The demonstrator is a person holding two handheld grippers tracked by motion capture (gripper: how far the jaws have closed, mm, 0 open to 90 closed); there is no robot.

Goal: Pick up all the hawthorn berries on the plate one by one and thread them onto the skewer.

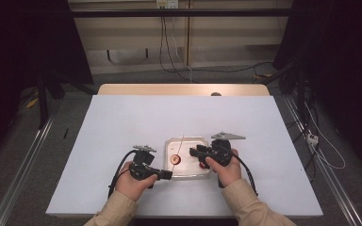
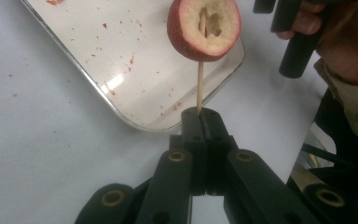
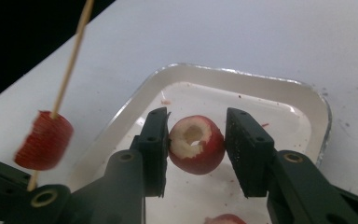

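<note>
Left gripper (image 2: 200,114): fingers together, clamped on the lower end of a skewer (image 2: 199,86); held low at the near left of the tray in the high view (image 1: 166,174).
Skewer: thin wooden stick, rising from the left fingers and passing through a fruit piece; in the right gripper view it slants up and away past the top edge (image 3: 70,60).
Skewered piece (image 2: 204,29): red skin, pale flesh, hollowed core with the stick running through it; sits above the tray, partway up the stick. Blurred in the right gripper view (image 3: 44,140).
Right gripper (image 3: 196,147): fingers partly apart, clamped on a second fruit piece; held at the right side of the tray in the high view (image 1: 194,151).
Second piece (image 3: 196,144): round, red skin, cored, hollow facing the camera; left finger pressed on it, right finger at its other side, contact there not sharp. Held just above the tray floor.
Third piece (image 3: 224,219): red, partly seen at the bottom edge, lying in the tray.
Tray (image 3: 279,88): shallow, pale, rounded corners, metal rim; red flecks of skin on its floor (image 2: 135,60).
Surface (image 1: 122,122): white sheet, tray near its front middle.
Hands: one on each gripper, tan sleeves (image 1: 247,202) coming in from the near edge.
</note>
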